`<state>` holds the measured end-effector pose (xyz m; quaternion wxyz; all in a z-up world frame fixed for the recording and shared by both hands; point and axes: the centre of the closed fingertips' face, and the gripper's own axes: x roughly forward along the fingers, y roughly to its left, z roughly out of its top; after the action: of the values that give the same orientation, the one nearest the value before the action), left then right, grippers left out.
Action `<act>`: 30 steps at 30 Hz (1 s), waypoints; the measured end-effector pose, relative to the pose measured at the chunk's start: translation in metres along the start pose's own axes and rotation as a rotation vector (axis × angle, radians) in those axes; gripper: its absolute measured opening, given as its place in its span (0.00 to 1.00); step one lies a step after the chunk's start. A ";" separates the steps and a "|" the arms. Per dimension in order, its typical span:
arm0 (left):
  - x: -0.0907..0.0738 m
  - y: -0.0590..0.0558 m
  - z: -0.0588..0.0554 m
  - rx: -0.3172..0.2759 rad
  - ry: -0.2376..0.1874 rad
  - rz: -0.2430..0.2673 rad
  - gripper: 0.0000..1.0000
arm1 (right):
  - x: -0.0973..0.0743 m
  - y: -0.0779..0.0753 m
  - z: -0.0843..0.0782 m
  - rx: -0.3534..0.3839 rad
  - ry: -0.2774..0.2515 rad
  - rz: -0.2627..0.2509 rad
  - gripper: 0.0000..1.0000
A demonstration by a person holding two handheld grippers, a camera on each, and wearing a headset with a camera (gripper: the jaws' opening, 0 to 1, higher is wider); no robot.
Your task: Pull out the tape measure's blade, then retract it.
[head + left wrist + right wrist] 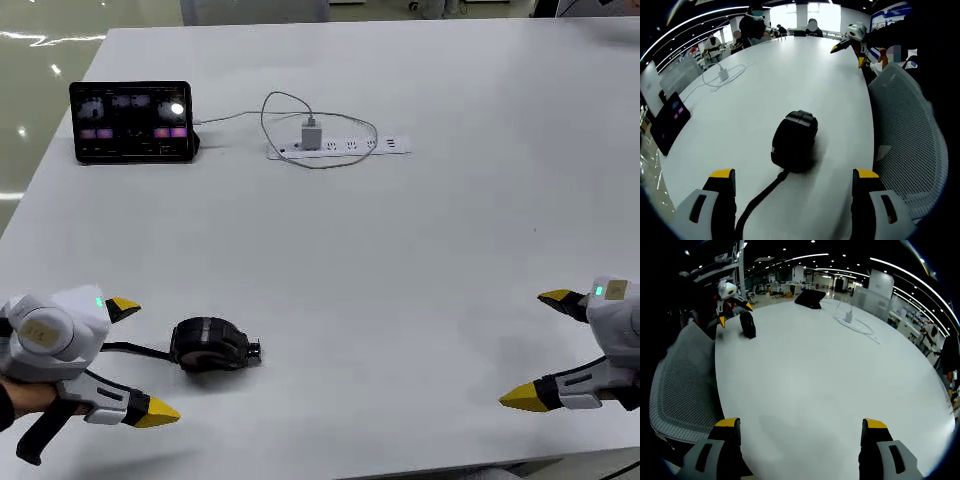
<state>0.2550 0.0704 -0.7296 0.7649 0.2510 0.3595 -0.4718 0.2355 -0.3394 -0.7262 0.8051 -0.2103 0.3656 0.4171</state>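
Down at the near-left of the white table [400, 260] lies the black, rounded tape measure [210, 345], flat on the surface, with a small tab showing at its right end. A black strap [135, 349] runs from the case back toward the left gripper [142, 358]. That gripper sits just behind the tape measure with its yellow-tipped jaws spread wide, touching nothing. The left gripper view shows the case ahead of the two tips and clear of both. No writing can be made out on the case.

Over at the near-right, well apart, the right gripper [538, 347] hovers above bare table, its jaws spread just as wide and holding nothing. Each gripper shows a small green light and a tan sticker, too small to read.

At the far side a black tablet [132, 122] stands propped, its screen lit with pink and white tiles whose text is too blurred to read. Beside it a white power strip [340, 147] carries a white charger [311, 133], with a looping white cable [290, 100] leading toward the tablet. A grey mesh chair [905, 130] sits at the table's near edge.
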 end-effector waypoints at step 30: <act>0.045 -0.001 0.028 0.242 0.151 -0.117 0.59 | 0.043 0.022 0.066 -0.105 -0.107 0.115 1.00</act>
<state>0.2758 0.0251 -0.7479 0.6711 0.3547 0.3708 -0.5350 0.2616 -0.2622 -0.7175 0.7860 -0.2081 0.3111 0.4921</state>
